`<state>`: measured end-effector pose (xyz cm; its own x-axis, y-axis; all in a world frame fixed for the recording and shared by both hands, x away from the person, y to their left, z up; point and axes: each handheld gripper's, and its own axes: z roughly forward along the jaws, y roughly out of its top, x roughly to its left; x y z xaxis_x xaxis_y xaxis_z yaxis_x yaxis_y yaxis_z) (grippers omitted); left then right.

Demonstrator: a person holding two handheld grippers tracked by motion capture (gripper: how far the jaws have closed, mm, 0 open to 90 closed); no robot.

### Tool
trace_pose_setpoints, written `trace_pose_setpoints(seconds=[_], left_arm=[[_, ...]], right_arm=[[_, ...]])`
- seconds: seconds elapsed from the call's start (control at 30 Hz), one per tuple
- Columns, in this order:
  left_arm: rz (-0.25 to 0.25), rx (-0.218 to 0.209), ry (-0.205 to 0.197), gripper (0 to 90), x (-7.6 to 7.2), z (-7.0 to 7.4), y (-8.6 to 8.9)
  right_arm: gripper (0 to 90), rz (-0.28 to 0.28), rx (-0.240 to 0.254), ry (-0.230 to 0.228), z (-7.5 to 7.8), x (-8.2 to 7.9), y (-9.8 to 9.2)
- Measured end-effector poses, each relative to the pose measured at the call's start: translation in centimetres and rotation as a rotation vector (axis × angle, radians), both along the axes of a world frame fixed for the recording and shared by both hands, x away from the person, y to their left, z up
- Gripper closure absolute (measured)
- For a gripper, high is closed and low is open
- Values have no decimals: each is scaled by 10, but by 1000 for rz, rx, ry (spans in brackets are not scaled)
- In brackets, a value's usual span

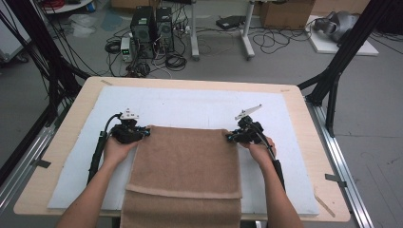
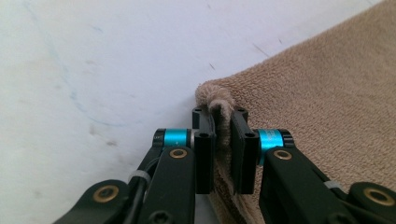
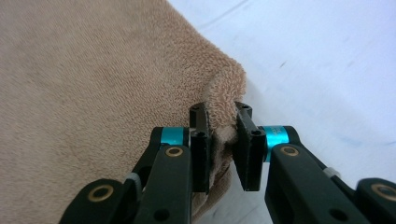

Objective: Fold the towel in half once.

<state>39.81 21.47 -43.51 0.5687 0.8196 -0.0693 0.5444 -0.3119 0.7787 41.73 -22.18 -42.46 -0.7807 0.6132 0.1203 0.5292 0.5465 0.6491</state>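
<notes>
A tan terry towel [image 1: 187,156] lies flat on the white mat and hangs over the table's near edge. My left gripper [image 1: 145,132] is at its far left corner, shut on that corner. In the left gripper view the towel [image 2: 327,93] has its corner bunched up between the pads of my left gripper [image 2: 223,116]. My right gripper [image 1: 231,137] is at the far right corner. The right gripper view has the towel [image 3: 93,84] with its corner pinched in my right gripper [image 3: 220,114]. Both grippers rest low on the mat.
The white mat [image 1: 190,107] covers most of the wooden table [image 1: 304,123]. Beyond the table's far edge are computer towers [image 1: 152,31], cables and desk legs on the floor. Black frame posts [image 1: 332,80] stand at both far corners.
</notes>
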Motion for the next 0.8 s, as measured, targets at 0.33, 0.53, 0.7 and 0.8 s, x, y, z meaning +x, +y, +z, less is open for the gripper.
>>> trace_pose_setpoints(seconds=[0.33, 0.53, 0.7, 0.8], left_arm=[[61, 10, -147, 834, 24, 78, 1], [50, -4, -184, 804, 31, 102, -2], [46, 4, -123, 603, 29, 86, 3], [29, -3, -105, 551, 24, 78, 6]], right_arm=[[795, -52, 0, -136, 67, 25, 7], [756, -88, 35, -190, 95, 34, 1], [543, -125, 30, -141, 78, 34, -6], [503, -120, 26, -139, 70, 26, -10]])
